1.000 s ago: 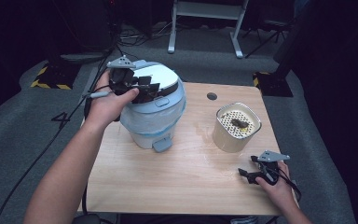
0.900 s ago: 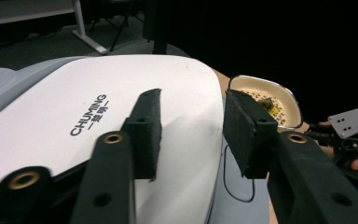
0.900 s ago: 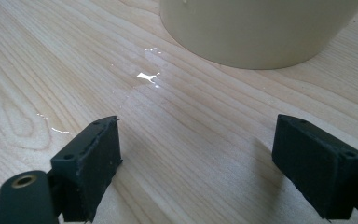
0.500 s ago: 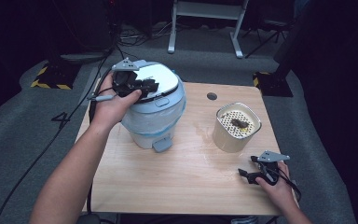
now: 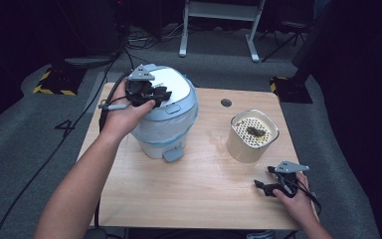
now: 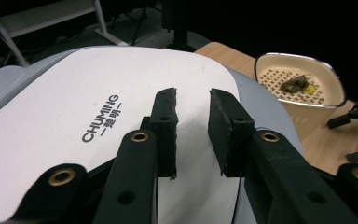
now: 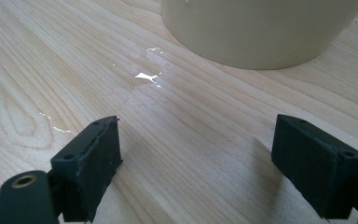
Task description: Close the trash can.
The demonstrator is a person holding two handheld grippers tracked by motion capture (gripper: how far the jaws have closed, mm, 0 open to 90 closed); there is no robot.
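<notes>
Bin [image 5: 166,124] stands at the table's [image 5: 189,199] left, lid [image 6: 121,107] down. Left gripper [image 5: 149,94] hovers over the lid; its jaws have just been closing, now narrow, nothing between them. Right gripper [image 5: 273,184] rests idle, jaws wide, near the strainer basket [image 5: 252,137]. Judgement: lid work barely begun; scraps in the basket remain undumped.

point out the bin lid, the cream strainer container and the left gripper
bin lid [image 6: 74,93], left gripper view, on the white top panel near the printed lettering
cream strainer container [image 5: 241,144], high view, on its bare front wall
left gripper [image 6: 192,126], left gripper view, midway between its two black jaws
</notes>
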